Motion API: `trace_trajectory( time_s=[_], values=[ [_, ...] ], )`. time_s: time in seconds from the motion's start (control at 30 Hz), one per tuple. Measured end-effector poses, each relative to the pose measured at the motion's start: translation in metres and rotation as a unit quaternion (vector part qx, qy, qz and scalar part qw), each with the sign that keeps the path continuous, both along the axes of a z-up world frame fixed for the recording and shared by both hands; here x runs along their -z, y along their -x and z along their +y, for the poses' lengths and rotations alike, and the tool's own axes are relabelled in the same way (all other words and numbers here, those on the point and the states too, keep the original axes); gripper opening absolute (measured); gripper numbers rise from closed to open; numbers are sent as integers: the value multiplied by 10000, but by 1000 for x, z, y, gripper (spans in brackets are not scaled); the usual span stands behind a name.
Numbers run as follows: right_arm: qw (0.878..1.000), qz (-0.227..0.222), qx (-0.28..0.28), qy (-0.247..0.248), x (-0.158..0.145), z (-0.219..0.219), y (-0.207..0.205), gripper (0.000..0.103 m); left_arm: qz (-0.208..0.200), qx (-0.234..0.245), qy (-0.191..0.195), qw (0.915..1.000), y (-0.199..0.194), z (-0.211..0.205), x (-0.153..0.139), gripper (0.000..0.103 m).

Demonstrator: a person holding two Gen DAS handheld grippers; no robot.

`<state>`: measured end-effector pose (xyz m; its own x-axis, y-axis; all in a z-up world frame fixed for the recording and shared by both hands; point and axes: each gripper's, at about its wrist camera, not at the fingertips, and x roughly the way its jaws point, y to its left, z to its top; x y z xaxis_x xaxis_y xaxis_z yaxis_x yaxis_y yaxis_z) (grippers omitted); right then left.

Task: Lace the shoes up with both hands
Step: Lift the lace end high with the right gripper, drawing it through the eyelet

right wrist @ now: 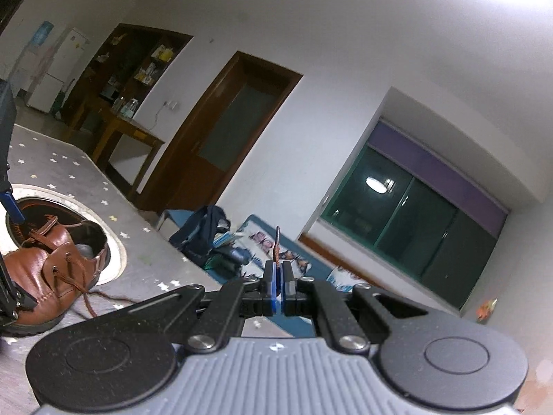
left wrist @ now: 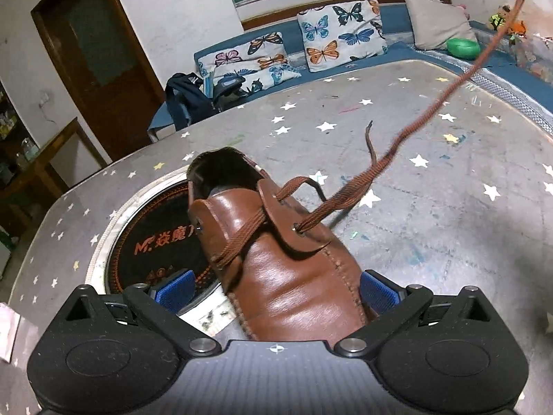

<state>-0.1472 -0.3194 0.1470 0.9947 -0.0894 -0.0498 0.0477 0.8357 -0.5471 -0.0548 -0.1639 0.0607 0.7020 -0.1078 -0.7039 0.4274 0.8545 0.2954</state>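
Note:
A brown leather shoe (left wrist: 287,259) lies on the star-patterned table (left wrist: 432,228), toe toward my left gripper (left wrist: 276,290). That gripper is open, its blue pads (left wrist: 174,288) on either side of the toe; the right pad touches the leather and the left one stands apart. A brown lace (left wrist: 432,103) runs taut from the right-hand eyelet up to the top right. My right gripper (right wrist: 278,276) is raised above the table and shut on the lace's end (right wrist: 276,245), which pokes up between its pads. The other lace end (left wrist: 369,138) lies loose on the table. The shoe (right wrist: 45,269) shows at the left in the right wrist view.
A round black cooktop (left wrist: 159,238) is set into the table under the shoe's heel. Butterfly cushions (left wrist: 340,31), a dark bag (left wrist: 186,100) and a green bowl (left wrist: 463,46) sit on the blue bench behind. A wooden door (left wrist: 90,58) stands at the left.

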Motion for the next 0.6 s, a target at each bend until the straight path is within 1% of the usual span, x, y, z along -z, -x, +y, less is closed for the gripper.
trace_trajectory(
  time_s=[0.1,0.33,0.6],
  values=[
    [9999,-124,53,52,-2,-1,1,1,103,-163,-18,9998,-7,-5,3,103],
    [9991,-371,135,173,-2,-2,5,1,196,-280,-73,9994,-13,-14,9,103],
    [9982,-527,184,215,-4,-5,9,1,202,-502,-67,9985,-16,-18,11,103]
  ],
)
